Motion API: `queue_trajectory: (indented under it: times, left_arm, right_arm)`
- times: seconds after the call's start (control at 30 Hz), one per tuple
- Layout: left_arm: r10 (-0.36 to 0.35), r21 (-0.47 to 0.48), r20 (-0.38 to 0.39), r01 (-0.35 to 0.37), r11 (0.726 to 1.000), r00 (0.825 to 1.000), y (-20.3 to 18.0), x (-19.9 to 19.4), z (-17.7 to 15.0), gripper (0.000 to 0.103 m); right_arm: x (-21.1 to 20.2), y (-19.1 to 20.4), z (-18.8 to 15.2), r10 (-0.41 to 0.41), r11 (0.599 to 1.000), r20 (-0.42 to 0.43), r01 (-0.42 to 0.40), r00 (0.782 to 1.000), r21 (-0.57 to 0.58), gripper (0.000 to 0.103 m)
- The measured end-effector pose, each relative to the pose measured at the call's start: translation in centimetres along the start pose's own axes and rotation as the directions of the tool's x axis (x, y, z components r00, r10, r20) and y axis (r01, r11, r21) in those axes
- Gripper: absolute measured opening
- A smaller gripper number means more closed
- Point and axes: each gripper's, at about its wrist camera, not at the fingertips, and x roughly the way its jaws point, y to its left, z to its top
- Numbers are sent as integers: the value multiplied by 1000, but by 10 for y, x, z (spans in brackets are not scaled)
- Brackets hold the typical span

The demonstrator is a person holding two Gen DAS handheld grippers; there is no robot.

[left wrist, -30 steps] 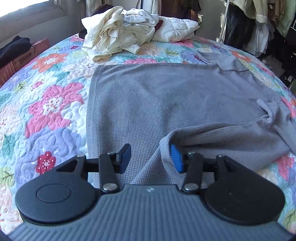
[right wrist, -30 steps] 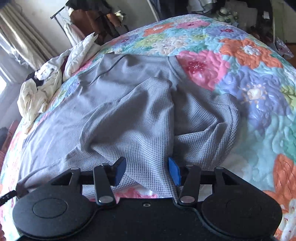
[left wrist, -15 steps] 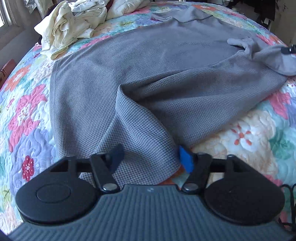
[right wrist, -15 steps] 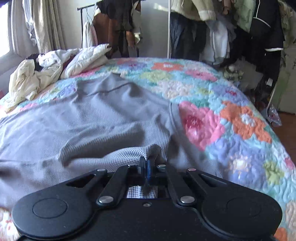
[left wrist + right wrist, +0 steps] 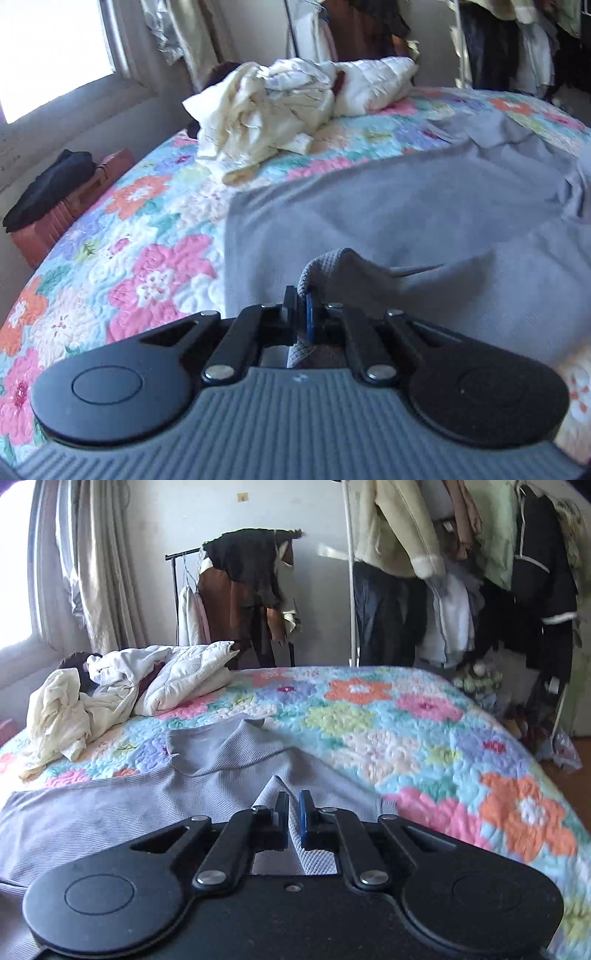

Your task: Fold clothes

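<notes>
A grey waffle-knit shirt (image 5: 406,206) lies spread on the flowered quilt (image 5: 155,266) of the bed. My left gripper (image 5: 301,299) is shut on a pinched fold of the shirt's near edge and holds it raised above the rest of the cloth. In the right wrist view the shirt (image 5: 110,805) shows with its collar end toward the far side. My right gripper (image 5: 291,805) is shut on another ridge of the same shirt, lifted off the quilt (image 5: 424,738).
A heap of cream and white clothes (image 5: 295,96) lies at the far end of the bed; it also shows in the right wrist view (image 5: 122,694). A red-brown case with a black garment (image 5: 55,192) stands beside the bed on the left. Clothes racks (image 5: 461,572) stand behind the bed.
My left gripper has shut on the shirt's edge and lifted it. My right gripper, shut on the shirt half a second ago, has risen and moved toward the collar.
</notes>
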Motion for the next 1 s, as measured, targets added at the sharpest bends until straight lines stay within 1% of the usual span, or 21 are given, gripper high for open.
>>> queue_trajectory:
  times: [0.03,0.07,0.13,0.17,0.23,0.33,0.43,0.47,0.5,0.53,0.57,0.6,0.63,0.67,0.7,0.73,0.77,0.8,0.87,0.93,1.0]
  left_arm:
    - [4,-48,12,-3,999,1000,9,2,3,4]
    - [8,-91,21,-6,996,1000,17,5,6,4]
    - [10,-128,5,-10,992,1000,25,9,6,4]
    - [13,-142,-2,-13,990,1000,28,11,6,4]
    - [42,-122,-11,-43,992,999,26,18,3,4]
    - [120,-63,-28,-121,991,992,18,31,-5,5]
    - [135,-97,-78,-142,985,988,24,43,-9,7]
    - [156,-98,-86,-164,982,984,25,44,-9,8]
    - [200,-95,-101,-209,973,975,28,43,-10,8]
    - [239,-94,-117,-251,963,964,30,42,-11,12]
    - [247,-112,-135,-262,959,960,34,39,-11,22]
    - [188,-173,-157,-214,961,970,41,31,-12,27]
    - [127,-234,-175,-167,958,976,48,23,-14,38]
    - [58,-300,-190,-115,947,980,55,15,-16,45]
    - [-52,-393,-201,-32,919,978,62,8,-21,46]
    - [-172,-493,-209,49,869,962,67,2,-30,46]
    - [-284,-582,-206,116,805,936,72,-3,-39,47]
    - [-351,-634,-205,149,759,914,70,-5,-49,47]
    - [-475,-727,-191,201,657,859,68,-8,-69,48]
    - [-535,-765,-203,208,609,820,60,-3,-83,49]
    - [-526,-776,-190,202,598,829,55,3,-86,49]
  right_arm:
    - [-4,-4,-8,6,999,-14,-5,1000,43,22]
    - [-8,-8,-14,0,997,-35,3,999,78,28]
    - [-15,-22,-29,-13,986,-91,28,996,163,43]
    - [-18,-30,-37,-17,977,-122,42,992,208,45]
    - [-23,-47,-52,-15,952,-179,69,984,299,46]
    - [-27,-70,-73,-10,906,-245,113,969,408,46]
    - [-28,-82,-82,9,877,-271,123,963,465,49]
    - [-27,-84,-84,16,871,-273,121,962,477,51]
    - [-25,-85,-85,23,864,-275,119,961,489,52]
    - [-24,-87,-87,31,857,-277,117,960,501,53]
    - [-23,-89,-88,38,850,-279,116,960,513,53]
    - [-22,-91,-90,45,843,-281,114,959,525,53]
    - [-21,-93,-91,52,836,-282,113,958,537,53]
    - [-20,-95,-93,60,829,-284,111,957,549,53]
    - [-19,-96,-94,67,821,-285,110,956,560,54]
    - [-18,-98,-96,74,813,-287,108,955,572,56]
    - [-17,-100,-97,82,805,-288,107,954,583,57]
    - [-16,-102,-99,89,797,-289,106,953,594,57]
    - [-13,-105,-102,103,782,-292,104,951,615,57]
    - [-5,-105,-102,106,780,-296,106,949,616,58]
    - [5,-104,-101,98,786,-299,111,949,609,58]
